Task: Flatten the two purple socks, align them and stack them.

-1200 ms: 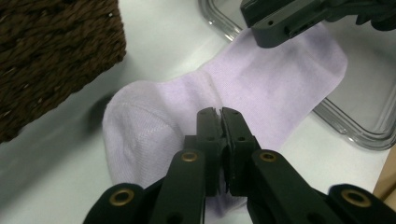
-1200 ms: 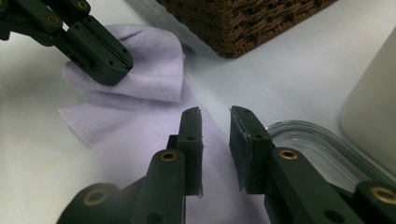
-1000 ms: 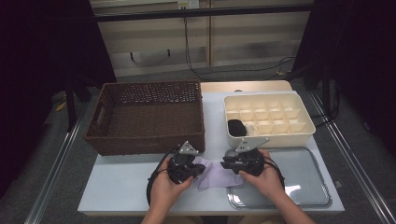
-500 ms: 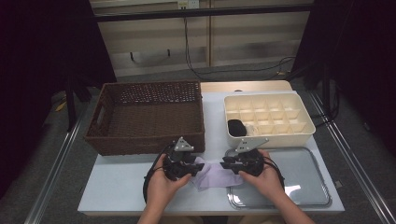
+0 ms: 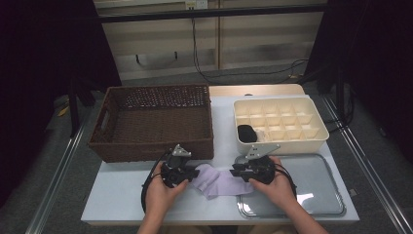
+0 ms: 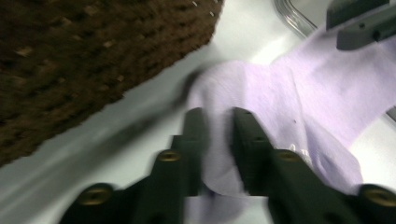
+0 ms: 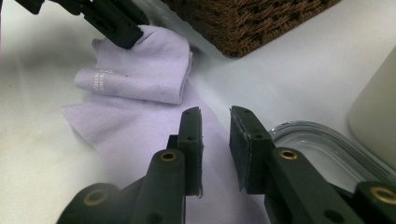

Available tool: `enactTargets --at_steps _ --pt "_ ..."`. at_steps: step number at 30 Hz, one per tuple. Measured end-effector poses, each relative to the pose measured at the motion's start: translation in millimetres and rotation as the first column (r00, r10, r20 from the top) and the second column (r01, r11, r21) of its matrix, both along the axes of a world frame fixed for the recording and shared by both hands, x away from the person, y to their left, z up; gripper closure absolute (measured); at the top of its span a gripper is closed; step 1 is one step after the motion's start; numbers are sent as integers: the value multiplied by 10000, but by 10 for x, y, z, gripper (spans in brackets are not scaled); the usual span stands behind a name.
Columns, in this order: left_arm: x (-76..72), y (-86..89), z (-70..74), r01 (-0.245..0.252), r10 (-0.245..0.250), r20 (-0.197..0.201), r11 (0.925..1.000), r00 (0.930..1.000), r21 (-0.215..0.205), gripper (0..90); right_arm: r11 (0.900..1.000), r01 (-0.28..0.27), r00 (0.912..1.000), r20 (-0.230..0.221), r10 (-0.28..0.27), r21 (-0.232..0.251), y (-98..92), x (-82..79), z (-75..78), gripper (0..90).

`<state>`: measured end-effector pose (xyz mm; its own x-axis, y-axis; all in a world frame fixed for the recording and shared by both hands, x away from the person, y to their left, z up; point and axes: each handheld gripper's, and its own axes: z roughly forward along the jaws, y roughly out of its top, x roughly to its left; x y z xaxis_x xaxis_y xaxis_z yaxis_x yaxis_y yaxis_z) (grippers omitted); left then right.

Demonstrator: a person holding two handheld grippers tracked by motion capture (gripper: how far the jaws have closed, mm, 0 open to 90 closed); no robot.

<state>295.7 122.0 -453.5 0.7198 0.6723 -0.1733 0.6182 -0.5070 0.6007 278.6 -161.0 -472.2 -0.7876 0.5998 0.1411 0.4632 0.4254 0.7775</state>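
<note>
Near the lower middle of the high view: a lilac cloth (image 5: 217, 179) is lying on the white worktop (image 5: 117, 204), stretched between two hand-held grippers.
Left hand-held gripper (image 5: 191, 173): its jaws have just been closing, and in the left gripper view (image 6: 219, 126) they are standing narrowly apart with a fold of the cloth (image 6: 299, 98) between them; it looks to be clenching on that fold.
Right hand-held gripper (image 5: 235, 172): in the right gripper view (image 7: 215, 122) the jaws are hovering a little apart above the cloth (image 7: 135, 112); whether they are pinching fabric I cannot tell.
Why held so: one end is already lying doubled into a small roll (the folded edge is showing at the upper left of the right gripper view), so the two hands are probably folding the cloth, one pinning and one turning.
Around it: a brown wicker basket (image 5: 153, 122) is sitting just above the left hand, and a cream compartment box (image 5: 277, 124) at the upper right is holding a dark item (image 5: 246, 132) in a near cell.
In the way: a clear tray (image 5: 316, 195) is lying under the right hand, its rim touching the cloth's right end; the basket wall is crowding the left jaws.
</note>
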Motion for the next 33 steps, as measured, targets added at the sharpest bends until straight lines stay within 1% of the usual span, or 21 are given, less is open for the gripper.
enactTargets --at_steps 2,5,7,8,9,11,12,15,17,18,19,20,22,23,25,26,28,30,31,32,33 --pt "-5 -15 13 38 -38 -34 10000 10000 -48 814 10000 -2 10000 7 2 -5 0 1 0 741" --pt "-17 -17 56 85 -84 143 9999 9999 -66 814 10000 -26 10000 -15 26 2 2 -3 1 743" --pt "-28 -21 98 138 -134 191 9997 9997 -190 824 10000 -51 10000 -1 51 2 4 -4 3 743" --pt "-37 -28 122 157 -149 243 9993 9996 -346 824 10000 -36 10000 -7 36 0 4 -6 5 742" --pt "-44 -43 138 212 -201 239 9988 9995 -451 824 10000 -54 10000 4 54 21 6 -5 6 740" --pt "-57 -89 157 375 -363 303 9985 9989 -396 823 10000 -47 10000 9 47 8 6 -5 11 733" --pt "-68 -121 162 500 -487 286 9978 9984 -446 824 10000 -26 10000 -12 26 15 7 -6 14 729" --pt "-99 -211 157 821 -807 288 9952 9963 -536 824 10000 -1 10000 15 1 65 7 -12 29 727" --pt "-119 -271 156 1076 -1063 312 9933 9938 -422 825 10000 25 10000 89 -26 88 -5 -8 38 727" --pt "-131 -310 147 1101 -1087 311 9928 9936 -475 831 9999 56 9999 83 -57 98 -12 -7 40 727" --pt "-135 -328 144 1184 -1172 320 9922 9926 -386 837 9999 63 10000 62 -64 88 -23 -6 41 727" --pt "-139 -353 131 1223 -1211 295 9915 9922 -444 841 9999 87 9999 74 -88 98 -28 -5 41 727" --pt "-148 -394 112 1285 -1275 288 9911 9914 -356 846 9999 114 9999 79 -115 89 -41 -5 44 726" --pt "-150 -411 103 1380 -1370 251 9896 9902 -411 855 9999 127 9999 105 -128 97 -46 -6 45 726" --pt "-161 -443 104 1483 -1473 326 9886 9885 -280 861 9999 123 9999 113 -124 111 -52 -5 48 726" --pt "-167 -463 104 1505 -1495 327 9882 9882 -303 861 9998 171 9998 100 -172 139 -54 -7 51 726" --pt "-169 -494 104 1640 -1630 257 9856 9863 -423 860 9997 194 9998 102 -195 139 -65 -7 52 726" --pt "-170 -515 108 1703 -1691 316 9847 9851 -384 848 9997 216 9997 106 -218 125 -80 -8 48 726" --pt "-164 -524 104 1783 -1772 269 9829 9838 -462 836 9996 252 9996 122 -254 137 -86 -9 46 726" --pt "-160 -534 105 1892 -1886 182 9812 9819 -391 829 9996 275 9996 113 -276 105 -94 -12 47 725" --pt "-163 -543 101 1864 -1858 180 9815 9824 -438 830 9996 271 9995 146 -273 116 -104 -13 45 725"
